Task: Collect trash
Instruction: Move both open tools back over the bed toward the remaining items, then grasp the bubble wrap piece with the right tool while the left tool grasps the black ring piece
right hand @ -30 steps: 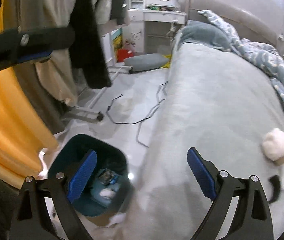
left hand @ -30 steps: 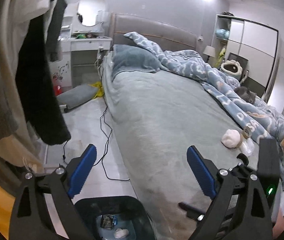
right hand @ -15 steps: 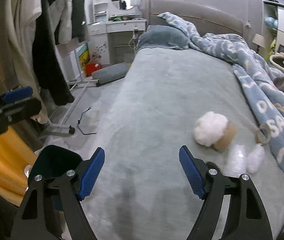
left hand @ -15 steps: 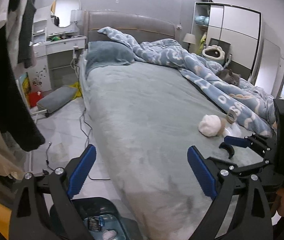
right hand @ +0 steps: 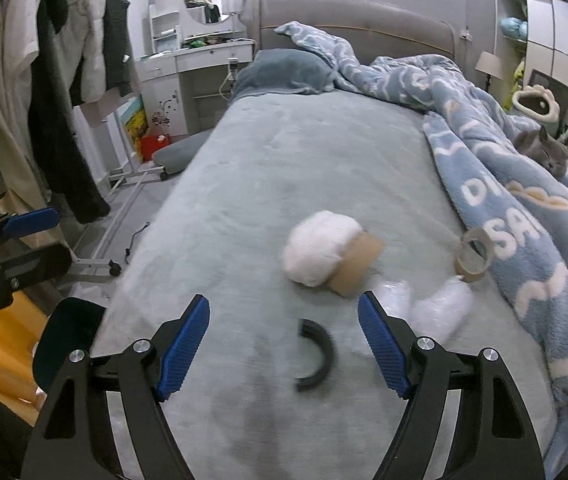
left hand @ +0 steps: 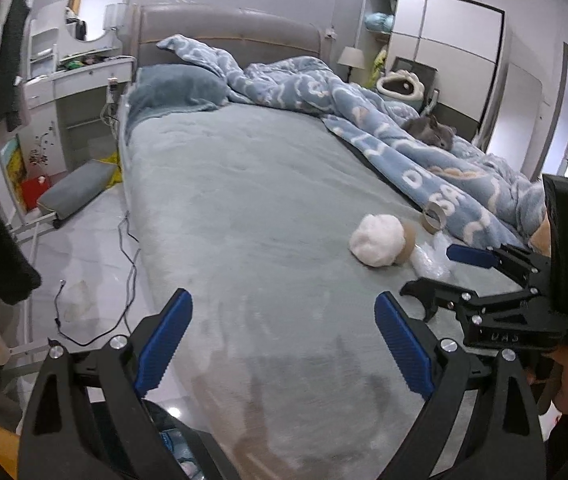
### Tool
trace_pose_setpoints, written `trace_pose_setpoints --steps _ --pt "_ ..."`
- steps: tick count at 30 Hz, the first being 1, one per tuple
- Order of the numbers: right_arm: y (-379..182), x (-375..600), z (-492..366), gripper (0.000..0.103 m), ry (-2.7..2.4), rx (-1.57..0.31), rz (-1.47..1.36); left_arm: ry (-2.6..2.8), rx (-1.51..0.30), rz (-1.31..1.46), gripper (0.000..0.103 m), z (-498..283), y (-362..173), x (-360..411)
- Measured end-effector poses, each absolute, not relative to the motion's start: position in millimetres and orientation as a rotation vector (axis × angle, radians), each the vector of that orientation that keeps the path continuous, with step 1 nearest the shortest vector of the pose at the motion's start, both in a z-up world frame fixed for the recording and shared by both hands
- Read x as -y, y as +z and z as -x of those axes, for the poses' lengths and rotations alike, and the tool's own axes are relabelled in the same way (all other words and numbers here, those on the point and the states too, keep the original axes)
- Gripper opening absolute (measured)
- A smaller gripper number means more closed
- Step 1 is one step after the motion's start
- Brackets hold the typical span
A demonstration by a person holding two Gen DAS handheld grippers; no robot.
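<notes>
Trash lies on the grey bed (right hand: 324,168): a white wad (right hand: 318,252) against a brown cardboard tube (right hand: 358,266), crumpled clear plastic (right hand: 440,308), a tape roll (right hand: 472,254) and a black curved piece (right hand: 318,356). My right gripper (right hand: 284,346) is open and empty, just above the black piece. My left gripper (left hand: 284,336) is open and empty over the bed's near left edge. The wad (left hand: 378,240), the plastic (left hand: 430,258) and the right gripper (left hand: 444,276) show in the left wrist view. The dark bin (right hand: 69,340) stands on the floor at the bed's left.
A blue patterned duvet (right hand: 504,184) covers the bed's right side, with a grey cat (right hand: 540,150) on it. Clothes (right hand: 63,92) hang on a rack at the left. A black cable (left hand: 123,264) and a grey cushion (left hand: 75,190) lie on the floor. A dressing table (right hand: 195,64) stands beyond.
Both grippers swung from over the bin towards the bed. The right gripper moved forward to the trash pile and now sits over the black curved piece.
</notes>
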State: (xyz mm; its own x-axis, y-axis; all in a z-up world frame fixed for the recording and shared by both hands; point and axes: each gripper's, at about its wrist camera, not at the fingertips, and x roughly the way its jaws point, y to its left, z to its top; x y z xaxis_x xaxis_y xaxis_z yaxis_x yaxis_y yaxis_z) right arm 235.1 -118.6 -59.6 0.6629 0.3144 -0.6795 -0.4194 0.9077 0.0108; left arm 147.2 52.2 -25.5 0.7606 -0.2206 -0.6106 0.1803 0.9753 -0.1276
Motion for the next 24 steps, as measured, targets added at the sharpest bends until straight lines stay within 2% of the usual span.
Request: trace_pose_setpoints --steps 20,24 --pt "-95.0 168.7 -280.9 0.073 0.412 -0.836 0.032 -0.426 -0.778 -0.026 0.094 -176.2 -63.1 26.0" --pt "-104.4 174.7 -286.3 0.064 0.4 -0.867 0.036 -0.463 -0.78 -0.015 0.094 -180.2 -67.7 37.9"
